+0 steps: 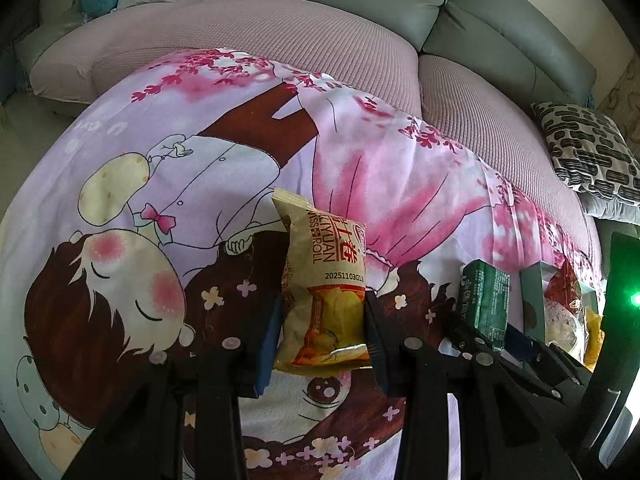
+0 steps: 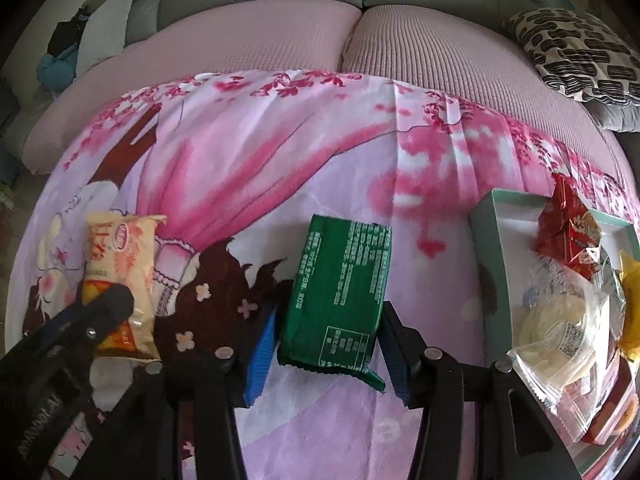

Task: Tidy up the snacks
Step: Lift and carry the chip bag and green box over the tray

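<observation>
Left fingers (image 1: pixel 322 332) pinching yellow roll packet (image 1: pixel 322 280); right fingers (image 2: pixel 328 340) pinching green packet (image 2: pixel 340 280).

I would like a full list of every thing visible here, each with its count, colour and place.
Swiss roll snack packet: one, beige and yellow, between the left gripper's fingers.
Flat foil snack packet: one, green, between the right gripper's fingers.
Shallow cardboard box: one, pale teal, on the cloth at right.
Crinkled snack bag: one, red, in the box.
Clear-wrapped pastries: several, pale, in the box.
Cartoon-print cloth: one, pink, under everything.
Patterned cushion: one, black and white, far right.
Left gripper: black.
Right gripper: black.
</observation>
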`<state>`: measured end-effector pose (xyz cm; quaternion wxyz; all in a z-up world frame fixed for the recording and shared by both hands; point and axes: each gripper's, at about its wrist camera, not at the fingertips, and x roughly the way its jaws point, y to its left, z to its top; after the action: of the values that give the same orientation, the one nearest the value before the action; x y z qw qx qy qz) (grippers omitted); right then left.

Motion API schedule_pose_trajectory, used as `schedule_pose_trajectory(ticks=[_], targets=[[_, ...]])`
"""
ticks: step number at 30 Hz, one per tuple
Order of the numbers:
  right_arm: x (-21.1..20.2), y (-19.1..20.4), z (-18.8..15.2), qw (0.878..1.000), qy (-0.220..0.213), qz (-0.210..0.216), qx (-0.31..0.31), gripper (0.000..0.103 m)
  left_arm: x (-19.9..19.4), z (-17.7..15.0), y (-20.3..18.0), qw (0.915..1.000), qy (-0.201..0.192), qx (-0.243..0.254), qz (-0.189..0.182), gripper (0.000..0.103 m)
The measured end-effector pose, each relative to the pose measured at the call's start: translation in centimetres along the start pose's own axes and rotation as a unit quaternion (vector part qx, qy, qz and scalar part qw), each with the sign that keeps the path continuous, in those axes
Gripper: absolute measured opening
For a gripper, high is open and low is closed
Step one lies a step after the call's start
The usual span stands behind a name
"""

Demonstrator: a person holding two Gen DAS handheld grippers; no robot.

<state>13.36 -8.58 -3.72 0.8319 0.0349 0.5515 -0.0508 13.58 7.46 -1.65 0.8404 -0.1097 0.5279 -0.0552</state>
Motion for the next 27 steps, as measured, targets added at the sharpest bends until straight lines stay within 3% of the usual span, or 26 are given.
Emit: schedule_pose_trajectory(ticks=[11,27], targets=[[-1.8,-0.1,-0.3,1.000,-0.015,-0.001,-0.002,0.046,-1.2,0.0,-0.4,0.9998,-0.021,0.001,0.002,0.041],[-9.4,-2.7,-1.9,0.995,-0.086,0.033,0.038,0.046,-6.3,0.3,-1.9,0.9958,-0.085,0.021,-0.024,0.041]])
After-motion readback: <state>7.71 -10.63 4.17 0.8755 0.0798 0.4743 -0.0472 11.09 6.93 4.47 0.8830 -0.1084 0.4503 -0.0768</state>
